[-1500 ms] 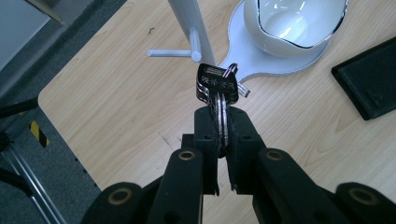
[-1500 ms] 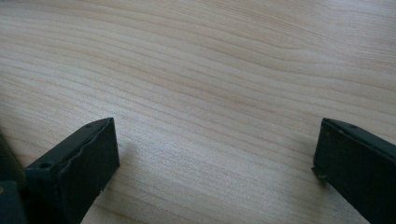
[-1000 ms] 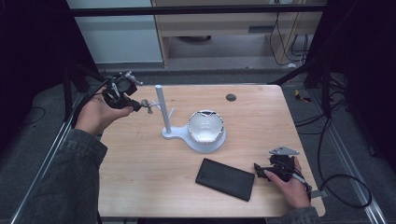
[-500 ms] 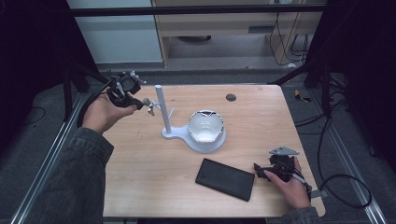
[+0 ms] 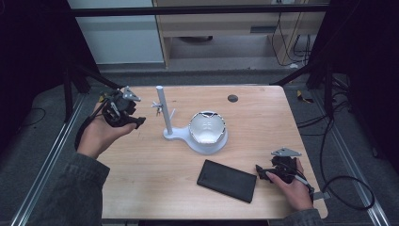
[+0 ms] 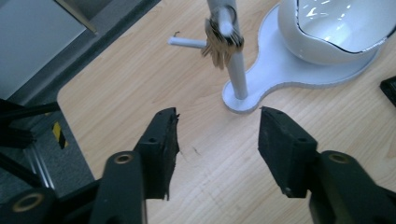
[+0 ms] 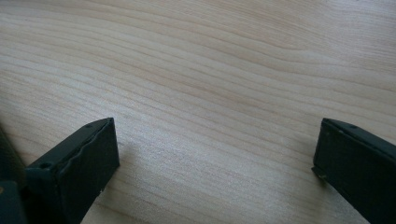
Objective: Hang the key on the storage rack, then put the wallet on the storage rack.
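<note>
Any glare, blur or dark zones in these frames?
High view: surroundings nearly black, wooden table evenly lit. Left gripper view: glare streaks inside the white bowl, and the post with its hanging bundle looks soft. Right gripper view: wood grain sharp, jaws dark.

Your left gripper (image 6: 215, 154) gapes empty over the worktop (image 6: 140, 84), facing the white stand (image 6: 238, 70) and bowl (image 6: 336, 28).

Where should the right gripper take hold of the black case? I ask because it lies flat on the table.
Probably across the short end nearest the right gripper: the black case is a thin, flat slab lying flush on the table, so no edge sits proud. Come in low from its right, open jaws over that end's two long edges; its width looks to fit.
</note>
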The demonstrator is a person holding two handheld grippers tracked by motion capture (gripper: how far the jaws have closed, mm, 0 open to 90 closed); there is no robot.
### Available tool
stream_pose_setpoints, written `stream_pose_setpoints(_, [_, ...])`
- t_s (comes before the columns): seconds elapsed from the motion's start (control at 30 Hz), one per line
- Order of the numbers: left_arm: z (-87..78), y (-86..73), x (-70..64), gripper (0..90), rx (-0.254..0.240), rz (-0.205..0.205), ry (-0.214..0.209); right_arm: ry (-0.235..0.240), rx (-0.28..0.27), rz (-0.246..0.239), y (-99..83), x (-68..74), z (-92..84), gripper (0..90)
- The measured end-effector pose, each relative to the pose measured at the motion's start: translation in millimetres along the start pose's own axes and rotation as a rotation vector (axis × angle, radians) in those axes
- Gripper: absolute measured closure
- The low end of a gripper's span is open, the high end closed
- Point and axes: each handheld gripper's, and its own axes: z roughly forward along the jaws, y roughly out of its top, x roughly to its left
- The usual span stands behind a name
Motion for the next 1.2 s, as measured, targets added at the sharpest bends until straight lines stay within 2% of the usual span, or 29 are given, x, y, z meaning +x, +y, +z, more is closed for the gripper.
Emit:
stream_pose_setpoints(0.13, [8.4, -19.4, -15.3, 38.0, -0.025, 0.004, -0.025, 0.001, 0.000, 0.001, 0.0, 0.0, -0.1, 0.4])
stream_pose_setpoints(0.2, [13.9, -27.5, -24.5, 30.6, -0.026, 0.012, -0.032, 0.008, -0.001, 0.007, 0.4, 0.0, -0.4, 1.2])
stream_pose_setpoints(0.23, [17.1, -31.6, -29.1, 30.6, -0.032, 0.013, -0.042, 0.008, -0.001, 0.007, 0.4, 0.0, -0.4, 1.2])
stream_pose_setpoints(0.3, [23.5, -38.8, -37.6, 26.2, -0.048, 0.013, -0.052, 0.005, 0.003, 0.003, 1.5, 0.0, -1.0, 4.6])
stream_pose_setpoints(0.33, [28.1, -43.4, -44.2, 24.5, -0.051, -0.004, -0.073, 0.006, 0.001, -0.005, 2.3, -0.1, -1.4, 6.4])
stream_pose_setpoints(0.4, [36.1, -49.0, -53.4, 20.9, -0.059, -0.012, -0.088, -0.001, -0.015, -0.011, 4.1, 1.1, -3.0, 5.5])
stream_pose_setpoints(0.57, [60.6, -58.4, -77.3, 13.4, -0.085, 0.006, -0.163, -0.007, -0.031, -0.025, 5.5, 4.4, -5.7, 6.7])
stream_pose_setpoints(0.7, [74.9, -60.2, -91.7, 14.6, -0.082, 0.000, -0.175, -0.013, -0.036, -0.027, 5.7, 4.3, -7.8, 7.5])
stream_pose_setpoints(0.83, [87.0, -63.2, -111.0, 19.3, -0.125, -0.020, -0.216, -0.011, -0.048, -0.019, 6.9, 4.0, -11.1, 8.6])
stream_pose_setpoints(0.9, [94.8, -63.2, -123.3, 21.4, -0.101, 0.016, -0.234, -0.009, -0.048, -0.023, 6.9, 4.2, -11.7, 10.2])
stream_pose_setpoints(0.97, [100.1, -65.4, -132.1, 24.7, -0.112, 0.018, -0.256, -0.006, -0.049, -0.035, 7.4, 4.8, -12.1, 11.6])
stream_pose_setpoints(1.03, [105.2, -68.1, -140.6, 29.7, -0.100, 0.039, -0.256, 0.001, -0.054, -0.045, 8.1, 6.4, -14.1, 12.9])
stream_pose_setpoints(1.13, [111.3, -72.1, -149.9, 35.4, -0.085, 0.053, -0.278, 0.038, -0.069, -0.064, 8.9, 7.2, -16.8, 16.3])
stream_pose_setpoints(1.2, [112.9, -74.5, -152.9, 44.8, -0.093, 0.048, -0.292, 0.050, -0.074, -0.075, 9.6, 7.2, -17.6, 20.4])
